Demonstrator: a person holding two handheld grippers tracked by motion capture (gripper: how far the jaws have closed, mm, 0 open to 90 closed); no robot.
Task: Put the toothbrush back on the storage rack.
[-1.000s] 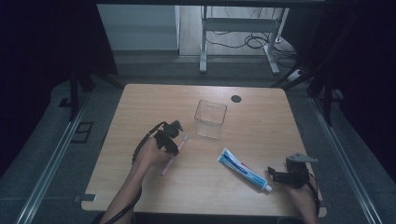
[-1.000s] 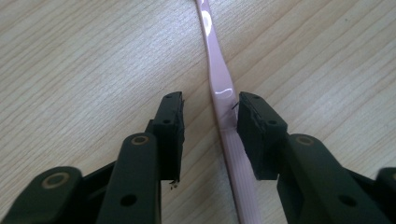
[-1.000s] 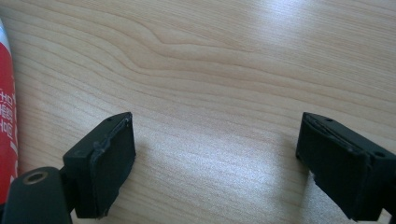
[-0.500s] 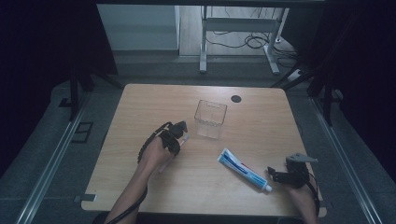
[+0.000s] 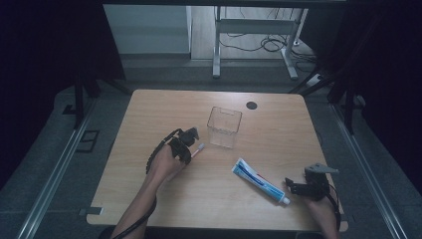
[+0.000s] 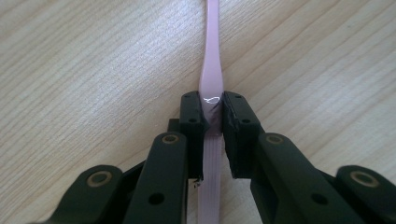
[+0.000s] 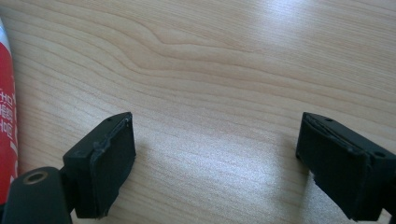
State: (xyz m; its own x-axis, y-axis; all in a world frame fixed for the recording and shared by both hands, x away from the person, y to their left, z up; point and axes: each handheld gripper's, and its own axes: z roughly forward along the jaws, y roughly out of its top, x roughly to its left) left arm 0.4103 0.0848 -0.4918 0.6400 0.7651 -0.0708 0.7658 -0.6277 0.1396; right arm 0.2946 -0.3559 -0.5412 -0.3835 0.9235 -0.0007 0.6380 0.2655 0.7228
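Note:
My left gripper (image 5: 191,148) sits left of centre on the table, and its jaws have just been closing. In the left gripper view it (image 6: 213,112) is shut on the handle of a pink toothbrush (image 6: 211,65) that lies on the wood. The brush head (image 5: 200,147) pokes out towards a clear plastic box (image 5: 224,127). A white, blue and red toothpaste tube (image 5: 259,180) lies at the front right. My right gripper (image 5: 291,187) rests just past the tube's cap, open (image 7: 215,149) over bare wood, with the tube's red side (image 7: 5,112) at its left.
The wooden table (image 5: 278,124) has a round black cable hole (image 5: 252,105) near its far edge. Dark floor and metal rails surround it. A desk frame with cables stands beyond the far side.
The left hand has settled over the toothbrush, and less of its handle shows than a second ago. The right hand and the tube have not moved.

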